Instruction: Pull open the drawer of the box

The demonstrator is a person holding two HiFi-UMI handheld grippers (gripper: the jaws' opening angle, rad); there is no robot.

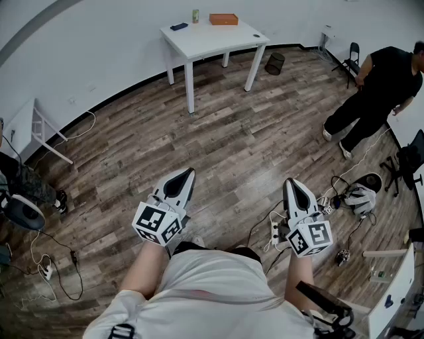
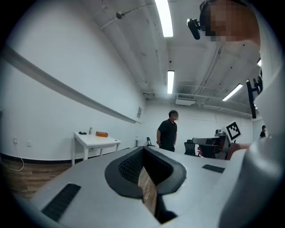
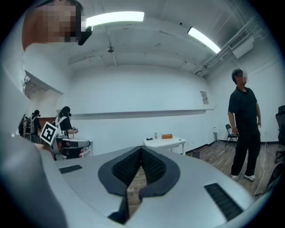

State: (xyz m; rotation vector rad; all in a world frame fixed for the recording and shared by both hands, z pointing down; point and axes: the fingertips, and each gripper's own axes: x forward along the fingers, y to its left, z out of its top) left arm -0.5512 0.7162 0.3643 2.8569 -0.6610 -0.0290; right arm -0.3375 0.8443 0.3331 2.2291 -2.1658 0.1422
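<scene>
An orange box [image 1: 223, 19] lies on a white table [image 1: 212, 41] at the far side of the room, well away from both grippers. My left gripper [image 1: 188, 173] and my right gripper [image 1: 292, 183] are held level in front of the person's body, over the wooden floor. Both are shut with nothing between the pads. The left gripper view has its closed jaws [image 2: 142, 151] in front, with the table [image 2: 95, 141] and the box [image 2: 102, 134] small at the left. From the right gripper [image 3: 141, 150], the box [image 3: 167, 136] appears on the distant table [image 3: 164, 142].
A person in black [image 1: 374, 86] stands at the right. A dark bin [image 1: 274, 63] sits by the table's right leg. A phone [image 1: 179, 26] and a can [image 1: 195, 16] share the table top. Cables and a power strip [image 1: 278, 229] lie on the floor near my feet.
</scene>
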